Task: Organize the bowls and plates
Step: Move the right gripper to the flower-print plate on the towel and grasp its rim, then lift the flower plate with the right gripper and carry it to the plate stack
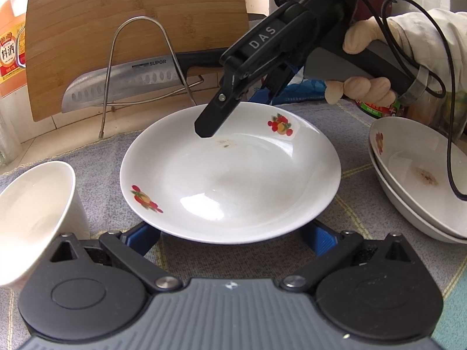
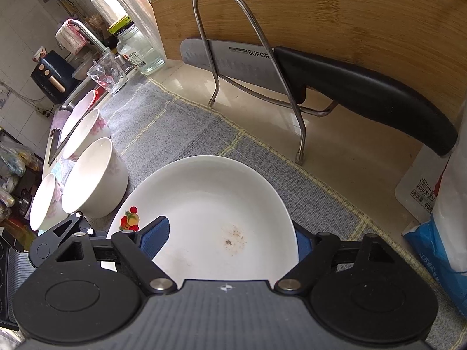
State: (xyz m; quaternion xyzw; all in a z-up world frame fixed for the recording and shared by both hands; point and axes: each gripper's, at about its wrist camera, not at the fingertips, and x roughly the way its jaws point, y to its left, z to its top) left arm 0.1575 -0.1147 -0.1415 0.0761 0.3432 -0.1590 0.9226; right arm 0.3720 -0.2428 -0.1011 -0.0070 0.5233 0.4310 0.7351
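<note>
A white plate with fruit decals (image 1: 230, 175) lies on the grey cloth (image 1: 99, 157); it also shows in the right wrist view (image 2: 210, 213). My right gripper (image 2: 230, 239) straddles its far rim, one blue pad (image 2: 154, 239) inside the plate and the other under the rim; its black finger (image 1: 216, 116) shows over the plate. My left gripper (image 1: 230, 239) is open at the near rim, its pads (image 1: 143, 239) under the plate's edge. Two stacked plates (image 1: 420, 175) sit at the right. White bowls (image 2: 93, 178) stand at the left, one also in the left wrist view (image 1: 32, 215).
A bamboo cutting board (image 1: 134, 29) and a knife (image 1: 122, 84) rest in a wire rack (image 1: 146, 58) behind the plate. A bottle (image 1: 11, 43) stands at the far left, a glass (image 2: 108, 73) and a jar (image 2: 137, 49) by the sink, and bags (image 2: 437, 218) at the right.
</note>
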